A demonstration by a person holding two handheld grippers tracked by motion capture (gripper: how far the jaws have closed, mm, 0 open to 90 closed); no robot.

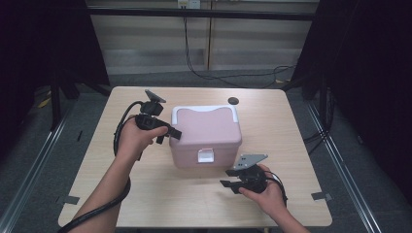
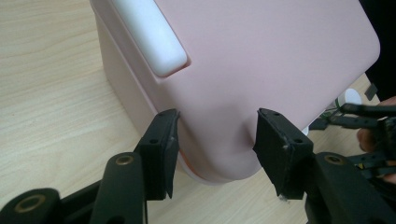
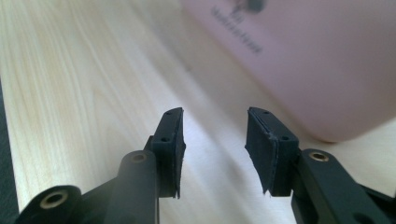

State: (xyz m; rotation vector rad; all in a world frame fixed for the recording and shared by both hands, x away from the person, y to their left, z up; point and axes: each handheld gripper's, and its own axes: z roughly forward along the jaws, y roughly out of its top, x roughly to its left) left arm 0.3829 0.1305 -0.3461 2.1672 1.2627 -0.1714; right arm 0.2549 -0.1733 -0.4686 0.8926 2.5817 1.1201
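A wooden table (image 1: 160,194) with a light top is seen in the middle of the room. A small dark round spot (image 1: 233,101), maybe a hole, is found near the far edge of the table. Grey tape marks (image 1: 320,196) are stuck on the grey floor (image 1: 29,170) by the near corners of the table. Black cables (image 1: 194,68) are hung down the pale back wall (image 1: 155,34) and laid across the floor behind the table. Black curtains (image 1: 369,73) are hung at both sides. A dark bar (image 1: 204,13) is set across the top.
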